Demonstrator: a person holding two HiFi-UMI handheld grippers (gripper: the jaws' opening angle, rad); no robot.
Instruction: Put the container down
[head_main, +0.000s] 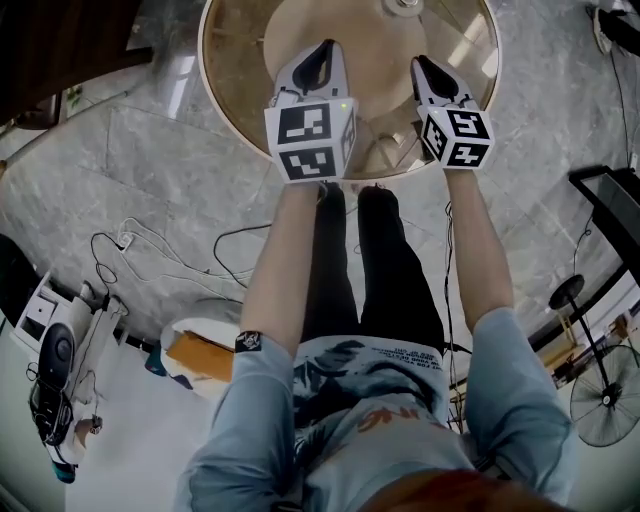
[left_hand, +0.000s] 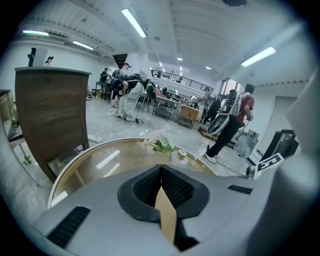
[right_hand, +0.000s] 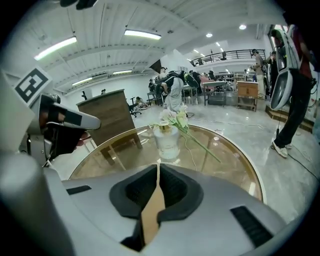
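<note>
1. Container (right_hand: 167, 140) stands upright on the glass desk (right_hand: 235, 170), at twelve o'clock from your right gripper (right_hand: 158, 169) and well apart from it. The put-down looks done to me.
2. Your right gripper is closed with nothing between its jaws, and your left gripper (left_hand: 161, 169) is likewise closed and empty. Neither can drop anything, so the risk lies in stray contact.
3. If you push the right gripper forward toward twelve o'clock, its closed tip could knock the container over. On smooth glass it would likely slide or roll toward the rim.
4. Flowers (right_hand: 179, 119) lie just beside the container, with a stem running out toward four o'clock of it. Snag that stem and you may drag the container along; whether the two touch I cannot tell.
5. Cables (head_main: 125, 240) trail on the floor at about nine o'clock from your feet in the head view. Step that way without looking and you could trip.
</note>
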